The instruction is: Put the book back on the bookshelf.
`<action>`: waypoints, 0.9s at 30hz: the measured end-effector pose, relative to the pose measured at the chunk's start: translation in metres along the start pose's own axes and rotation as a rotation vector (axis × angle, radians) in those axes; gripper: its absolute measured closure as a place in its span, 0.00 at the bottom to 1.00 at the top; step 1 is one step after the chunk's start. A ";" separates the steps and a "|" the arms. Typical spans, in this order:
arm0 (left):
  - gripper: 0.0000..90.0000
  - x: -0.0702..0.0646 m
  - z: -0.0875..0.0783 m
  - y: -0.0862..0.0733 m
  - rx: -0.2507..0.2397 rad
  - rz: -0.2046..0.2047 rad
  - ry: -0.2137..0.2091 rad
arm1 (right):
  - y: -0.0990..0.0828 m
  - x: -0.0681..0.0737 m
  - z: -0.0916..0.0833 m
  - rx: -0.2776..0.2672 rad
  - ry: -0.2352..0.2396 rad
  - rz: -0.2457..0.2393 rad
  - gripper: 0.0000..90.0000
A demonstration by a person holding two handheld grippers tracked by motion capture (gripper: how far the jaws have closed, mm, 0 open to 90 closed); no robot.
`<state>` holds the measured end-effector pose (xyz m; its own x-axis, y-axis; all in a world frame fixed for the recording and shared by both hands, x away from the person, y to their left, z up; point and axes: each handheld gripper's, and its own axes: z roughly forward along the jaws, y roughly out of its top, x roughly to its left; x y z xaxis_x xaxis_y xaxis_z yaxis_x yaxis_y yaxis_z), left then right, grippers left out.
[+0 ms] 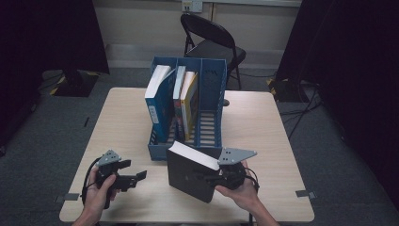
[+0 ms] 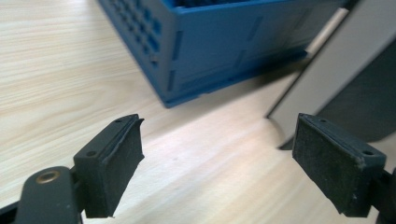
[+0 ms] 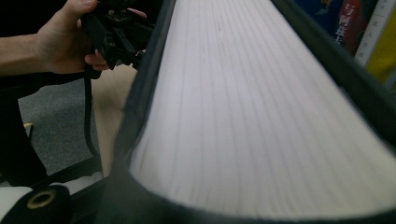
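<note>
A thick black book (image 1: 188, 176) stands tilted on its lower edge on the table, just in front of the blue file holder (image 1: 211, 80). My right gripper (image 1: 207, 178) is shut on its right side. In the right gripper view the book's white page edge (image 3: 261, 107) runs away between the dark covers. My left gripper (image 1: 134, 170) hovers at the front left of the table with open jaws and nothing between them. In the left gripper view it (image 2: 219, 140) faces the holder's corner (image 2: 224, 42) and the book's cover (image 2: 322, 70).
The holder has three slots. A blue book (image 1: 157, 103) leans in the left one and a yellow book (image 1: 189, 101) stands in the middle one. The wooden table (image 1: 263, 132) has bare room on both sides. A black folding chair (image 1: 211, 42) stands beyond the far edge.
</note>
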<state>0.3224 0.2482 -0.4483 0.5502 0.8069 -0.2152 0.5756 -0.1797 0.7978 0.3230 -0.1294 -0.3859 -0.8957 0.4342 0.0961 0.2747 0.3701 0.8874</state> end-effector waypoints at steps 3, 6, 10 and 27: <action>0.17 0.001 0.002 -0.002 0.010 0.001 0.022 | -0.002 -0.002 -0.005 0.000 -0.005 0.009 0.58; 0.17 0.002 0.002 -0.002 0.005 -0.005 0.023 | -0.005 -0.003 -0.011 -0.002 -0.018 0.016 0.58; 0.17 0.005 0.004 -0.002 0.011 -0.014 0.022 | -0.009 -0.004 -0.019 -0.004 -0.033 0.026 0.58; 0.18 0.018 0.005 -0.003 0.010 -0.088 0.062 | -0.023 -0.016 -0.050 -0.014 -0.099 0.079 0.58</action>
<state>0.3339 0.2604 -0.4577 0.4592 0.8528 -0.2485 0.6259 -0.1121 0.7718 0.3139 -0.1859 -0.3854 -0.8322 0.5410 0.1214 0.3376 0.3207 0.8850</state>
